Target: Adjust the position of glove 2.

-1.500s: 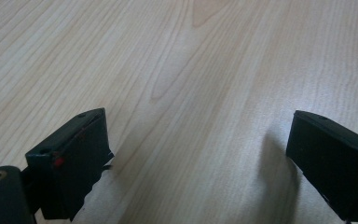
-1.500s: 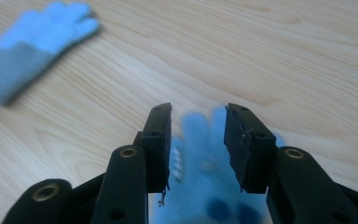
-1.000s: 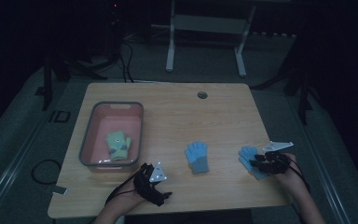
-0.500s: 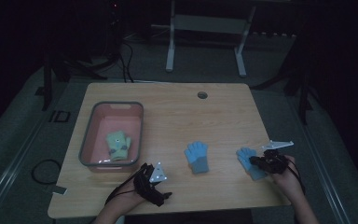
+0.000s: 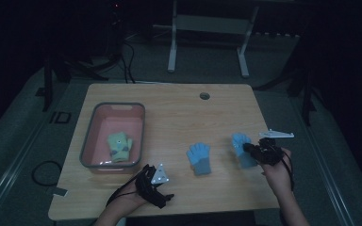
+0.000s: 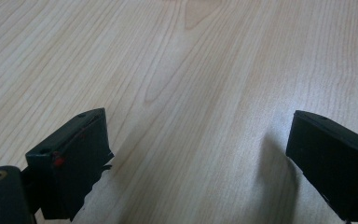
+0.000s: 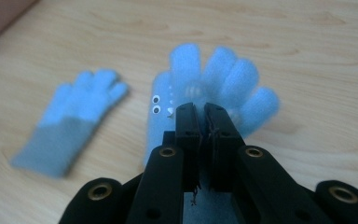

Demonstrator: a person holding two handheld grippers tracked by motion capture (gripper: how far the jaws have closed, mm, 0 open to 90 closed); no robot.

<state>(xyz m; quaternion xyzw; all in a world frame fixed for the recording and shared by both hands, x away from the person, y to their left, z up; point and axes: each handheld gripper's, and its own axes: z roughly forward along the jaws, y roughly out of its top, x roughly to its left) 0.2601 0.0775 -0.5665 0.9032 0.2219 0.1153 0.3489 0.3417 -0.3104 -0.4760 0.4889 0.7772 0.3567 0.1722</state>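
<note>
Right gripper [image 7: 199, 112] jaws have just closed, pinching the light-blue knitted glove [image 7: 223, 81] and lifting it at frame right; pickup secured. Left gripper [image 6: 200, 154] jaws spread, empty.

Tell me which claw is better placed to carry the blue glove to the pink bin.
Right. The right claw is shut on the blue glove; the left claw stands open over bare table.
</note>
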